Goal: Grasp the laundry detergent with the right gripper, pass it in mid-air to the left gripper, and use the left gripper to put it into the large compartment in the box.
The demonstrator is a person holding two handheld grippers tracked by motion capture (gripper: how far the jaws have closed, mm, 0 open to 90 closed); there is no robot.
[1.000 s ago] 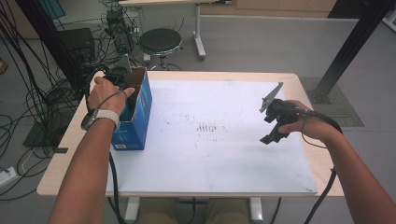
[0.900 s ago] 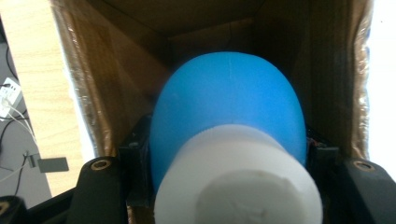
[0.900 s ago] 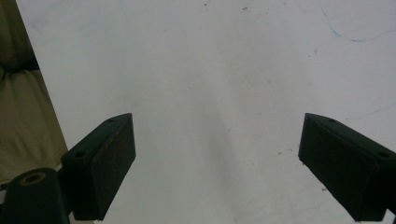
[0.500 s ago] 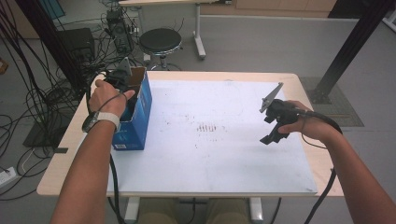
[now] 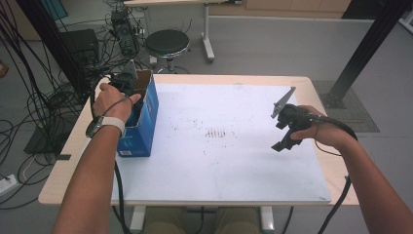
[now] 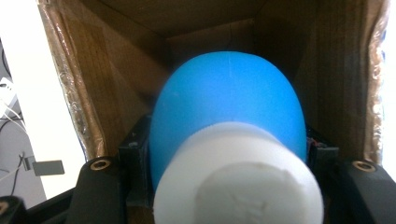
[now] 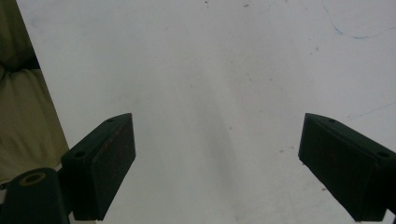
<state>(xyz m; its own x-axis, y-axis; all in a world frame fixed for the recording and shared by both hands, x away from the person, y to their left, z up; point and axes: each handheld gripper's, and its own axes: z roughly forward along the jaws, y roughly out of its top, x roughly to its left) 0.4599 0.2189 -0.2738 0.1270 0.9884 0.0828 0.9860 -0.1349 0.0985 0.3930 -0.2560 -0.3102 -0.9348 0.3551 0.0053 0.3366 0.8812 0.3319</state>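
My left tongs (image 6: 224, 186) pinch a smooth blue bulb with a white neck (image 6: 229, 121) inside the open blue box (image 5: 146, 117) at the worktop's (image 5: 234, 170) left edge; my right tongs (image 7: 219, 172) stand spread over bare white surface.

In the high view the left gripper (image 5: 127, 85) sinks into the box (image 5: 146, 117), so its fingers are hidden. In the left gripper view the blue-and-white thing (image 6: 229, 140) is blurred, cut off at the bottom edge, and covers the fingers' inner faces; what it is cannot be told.
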